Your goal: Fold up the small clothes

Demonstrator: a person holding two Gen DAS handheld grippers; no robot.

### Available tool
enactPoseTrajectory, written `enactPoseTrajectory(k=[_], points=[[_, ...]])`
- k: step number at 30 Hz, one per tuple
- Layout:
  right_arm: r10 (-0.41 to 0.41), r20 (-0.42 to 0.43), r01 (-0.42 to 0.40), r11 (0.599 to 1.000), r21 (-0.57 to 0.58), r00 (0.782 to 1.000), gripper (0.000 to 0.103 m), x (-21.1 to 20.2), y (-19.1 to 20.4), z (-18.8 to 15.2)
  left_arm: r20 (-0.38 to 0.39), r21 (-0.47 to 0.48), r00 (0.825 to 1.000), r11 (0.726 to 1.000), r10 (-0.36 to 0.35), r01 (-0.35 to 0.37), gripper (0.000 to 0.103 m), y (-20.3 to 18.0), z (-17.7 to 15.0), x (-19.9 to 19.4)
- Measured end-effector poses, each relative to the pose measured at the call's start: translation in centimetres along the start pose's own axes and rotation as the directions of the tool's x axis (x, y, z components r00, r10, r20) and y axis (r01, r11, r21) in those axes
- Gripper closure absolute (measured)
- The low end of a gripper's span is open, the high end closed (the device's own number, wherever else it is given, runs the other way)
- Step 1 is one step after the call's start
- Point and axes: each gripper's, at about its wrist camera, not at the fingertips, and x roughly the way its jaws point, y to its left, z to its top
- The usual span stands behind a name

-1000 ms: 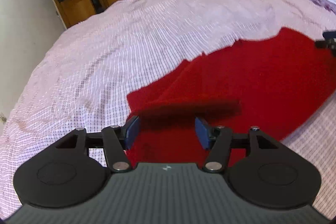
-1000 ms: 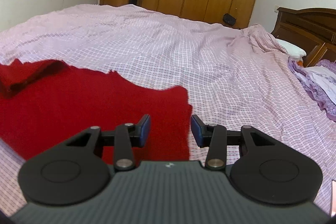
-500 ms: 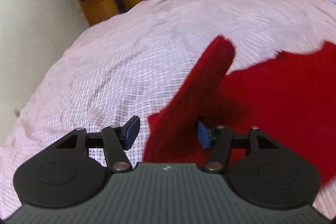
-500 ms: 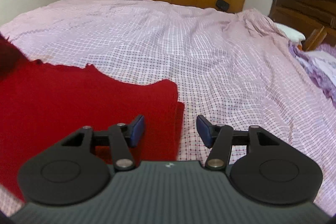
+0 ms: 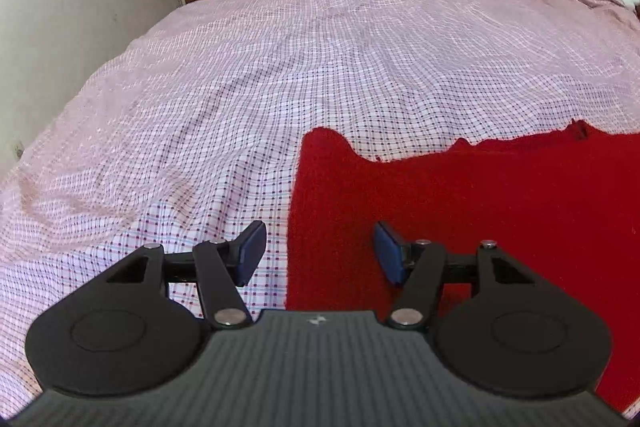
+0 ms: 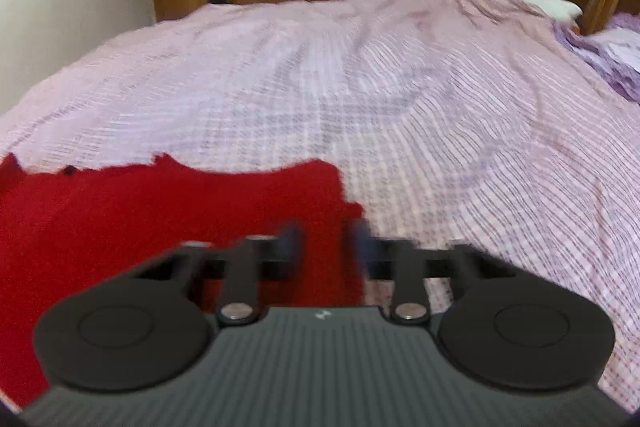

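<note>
Clearly the left gripper [image 5: 318,253] has its jaws standing apart and empty, poised low over the left edge of the red cloth [image 5: 480,207]: its left pad hangs over the pink checked bedsheet [image 5: 240,87] and its right pad over the red fabric, with the cloth's straight side edge running up between them. The cloth lies spread flat on the sheet near the bed's front edge and stretches away to the right, its far border ragged and wavy with a rounded lobe at the far-left corner. It looks like a soft, fuzzy knit or fleece, light and limp with no stiffness of its own, so it should drape and sag from wherever it is pinched, and it is likely to cling a little to the sheet rather than slide. It is not fragile, and the nap ought to give the pads good purchase. The sensible holds are the two near corners, pinched right at the edge so only one layer is caught and none of the sheet beneath. At the right end, the right gripper [image 6: 326,247] has just been closing its jaws with the cloth's right edge between them; motion blur hides whether the pads yet press the fabric.
</note>
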Motion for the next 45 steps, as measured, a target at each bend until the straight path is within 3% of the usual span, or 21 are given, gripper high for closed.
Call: enactPoseTrajectory(k=[4,11,16,18,20,29,32,39,45], points=[[-0.04,0.109,0.046,0.998,-0.053,0.993,0.089,-1.3,1.2,0.4,0.005,0.009,1.0,1.0,0.007,-0.007,0.037,-0.2,-0.2,0.4],[-0.106,0.003,0.106,0.99,-0.09,0.994,0.089,2.7,0.8,-0.9,-0.017,-0.044,1.0,0.999,-0.003,0.003,0.035,0.1,-0.3,1.6],[-0.067,-0.024,0.067,0.998,0.007,0.997,0.083,1.6,-0.3,0.2,-0.034,-0.097,0.999,0.995,-0.019,0.015,0.035,0.8,0.1,0.3],[-0.038,-0.019,0.04,0.996,0.076,0.999,0.07,0.2,-1.0,0.5,-0.042,-0.109,0.999,0.994,-0.028,0.024,0.035,1.1,0.2,-0.9],[-0.014,-0.007,0.015,0.99,0.137,1.0,0.049,-1.6,-1.7,0.7,-0.052,-0.106,0.998,0.994,-0.033,0.027,0.035,1.2,0.1,-2.3],[0.067,0.019,-0.069,0.948,0.312,0.998,0.042,-9.8,-2.9,-0.6,-0.095,-0.13,0.993,0.99,-0.071,0.059,0.035,1.8,-2.5,-8.8],[0.088,0.006,-0.085,0.929,0.361,0.996,0.026,-11.6,-3.0,-1.8,-0.097,-0.129,0.992,0.989,-0.08,0.068,0.035,1.8,-3.8,-10.6],[0.096,-0.023,-0.077,0.903,0.423,0.995,0.027,-13.7,-1.2,-4.6,-0.116,-0.153,0.989,0.986,-0.089,0.071,0.035,1.6,-6.5,-13.0],[0.1,-0.07,-0.054,0.873,0.485,0.993,0.027,-12.6,-0.1,-6.4,-0.146,-0.16,0.985,0.985,-0.089,0.066,0.035,2.0,-7.3,-12.9]])
